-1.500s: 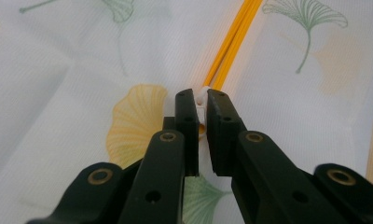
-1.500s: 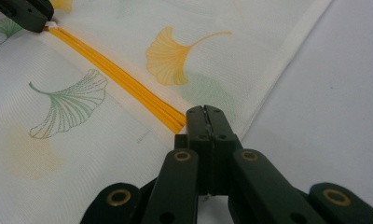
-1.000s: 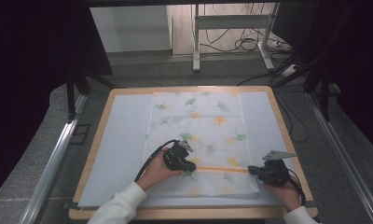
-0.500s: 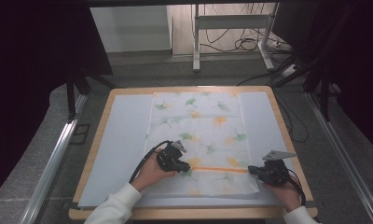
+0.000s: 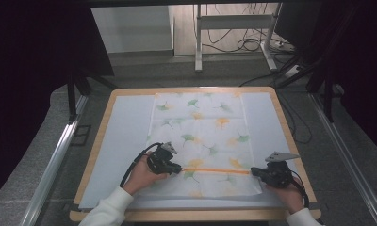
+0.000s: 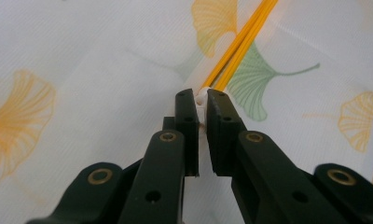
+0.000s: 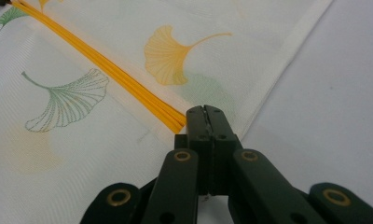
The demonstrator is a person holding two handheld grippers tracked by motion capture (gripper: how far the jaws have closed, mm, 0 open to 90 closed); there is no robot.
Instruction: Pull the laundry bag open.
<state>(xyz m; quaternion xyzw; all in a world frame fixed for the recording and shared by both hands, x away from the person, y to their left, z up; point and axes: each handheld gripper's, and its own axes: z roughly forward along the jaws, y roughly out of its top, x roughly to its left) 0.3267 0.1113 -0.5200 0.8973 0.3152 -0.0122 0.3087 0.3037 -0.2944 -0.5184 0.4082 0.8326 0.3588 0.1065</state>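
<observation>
We have the orange band [image 5: 216, 171] stretched flat across the leaf-print cloth [image 5: 200, 127] on the worktop [image 5: 120, 141]; the left hand-held gripper [image 6: 201, 100] clamps one end, the right hand-held gripper [image 7: 205, 114] the other; next, we judge, keep it taut while placing it.

Strip [image 5: 216, 171] across cloth [image 5: 198, 122], between claws.

Your left gripper [image 6: 202, 100] comes up from the bottom of the picture. Its two black jaws pinch the white tip of the orange strip [image 6: 238, 39], which runs to the top right. Under them lies the leaf cloth [image 6: 82, 70].
</observation>
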